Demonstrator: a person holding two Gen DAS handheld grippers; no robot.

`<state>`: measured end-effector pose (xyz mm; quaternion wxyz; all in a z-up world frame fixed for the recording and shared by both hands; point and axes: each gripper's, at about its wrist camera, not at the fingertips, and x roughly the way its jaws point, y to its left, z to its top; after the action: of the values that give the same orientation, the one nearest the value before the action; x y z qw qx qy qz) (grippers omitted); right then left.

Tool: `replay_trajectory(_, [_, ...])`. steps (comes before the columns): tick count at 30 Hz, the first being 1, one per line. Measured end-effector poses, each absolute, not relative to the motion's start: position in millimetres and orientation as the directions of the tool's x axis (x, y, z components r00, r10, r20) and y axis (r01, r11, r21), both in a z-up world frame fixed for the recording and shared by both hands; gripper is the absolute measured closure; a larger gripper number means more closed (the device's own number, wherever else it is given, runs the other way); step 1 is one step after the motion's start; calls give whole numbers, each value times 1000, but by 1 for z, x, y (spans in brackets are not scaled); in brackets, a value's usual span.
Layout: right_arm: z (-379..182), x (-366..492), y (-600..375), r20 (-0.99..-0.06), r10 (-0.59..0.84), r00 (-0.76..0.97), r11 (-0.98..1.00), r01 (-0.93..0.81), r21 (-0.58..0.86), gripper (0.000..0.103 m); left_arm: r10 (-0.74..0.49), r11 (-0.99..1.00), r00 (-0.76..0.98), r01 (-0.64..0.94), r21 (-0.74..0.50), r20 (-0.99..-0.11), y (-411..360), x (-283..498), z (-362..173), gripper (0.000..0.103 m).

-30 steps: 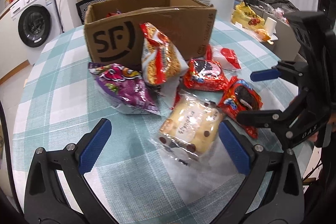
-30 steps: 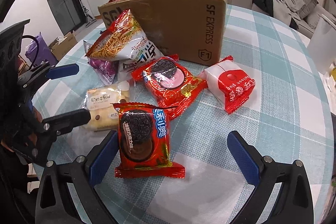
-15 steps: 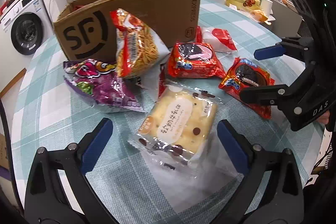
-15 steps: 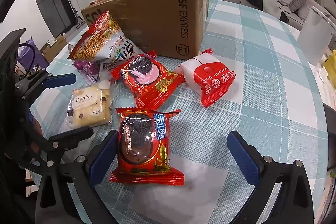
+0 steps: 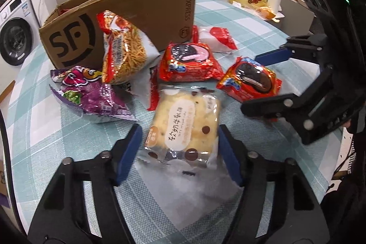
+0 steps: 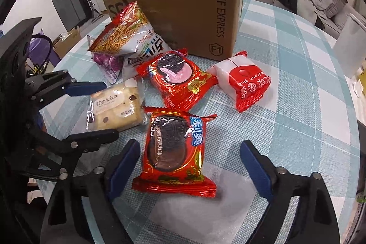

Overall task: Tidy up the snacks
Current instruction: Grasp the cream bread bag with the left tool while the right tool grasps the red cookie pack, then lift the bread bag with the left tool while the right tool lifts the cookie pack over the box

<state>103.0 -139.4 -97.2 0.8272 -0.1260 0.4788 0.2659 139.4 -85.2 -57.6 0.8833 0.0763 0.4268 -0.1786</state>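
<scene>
A pale yellow cake pack (image 5: 183, 125) lies flat between the fingers of my left gripper (image 5: 179, 129). Its jaws are closing; the blue pads stand right at the wrapper's side edges and the pack looks unsquashed. The right wrist view shows the left gripper (image 6: 108, 109) straddling the cake pack (image 6: 114, 106). A red chocolate sandwich-biscuit pack (image 6: 176, 148) lies between the fingers of my right gripper (image 6: 189, 145). Those jaws are also closing, with a wide gap still on the right side. From the left wrist view the right gripper (image 5: 251, 82) brackets the same biscuit pack (image 5: 249, 81).
An open cardboard SF box (image 5: 128, 22) stands behind the snacks on the checked tablecloth (image 6: 297, 106). In front of it lie a noodle-snack bag (image 5: 123, 54), a purple bag (image 5: 91, 95), a second red biscuit pack (image 5: 189, 61) and a white-and-red pack (image 6: 244, 84).
Both grippers' jaws have narrowed. My left gripper came forward and down, so the cake pack now lies between its fingers. The right gripper has stayed over the biscuit pack.
</scene>
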Motion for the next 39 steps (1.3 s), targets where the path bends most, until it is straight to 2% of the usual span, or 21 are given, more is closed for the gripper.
replay_trajectory(1, [-96, 102, -140, -858, 326, 397, 825, -563, 53, 19, -261, 921, 567, 389, -26, -781, -86, 139, -57, 48])
replay_trajectory(8, [-95, 99, -139, -855, 345, 389, 812, -580, 64, 24, -261, 921, 571, 388, -24, -779, -88, 135, -57, 49])
replay_trajectory(15, [-90, 93, -138, -843, 365, 394, 799, -598, 66, 36, -288, 916, 562, 398, -51, -775, -84, 133, -57, 49])
replay_trajectory(19, [-89, 92, -137, -841, 368, 397, 795, -603, 63, 48, -295, 917, 565, 394, -62, -771, -82, 132, -55, 49])
replay_trajectory(21, [-89, 93, -137, -840, 372, 395, 792, -608, 65, 57, -298, 917, 565, 393, -66, -769, -80, 131, -54, 49])
replay_trajectory(39, [-71, 92, -146, -799, 408, 443, 799, -596, 78, 58, -330, 917, 600, 388, -96, -729, -66, 116, -29, 49])
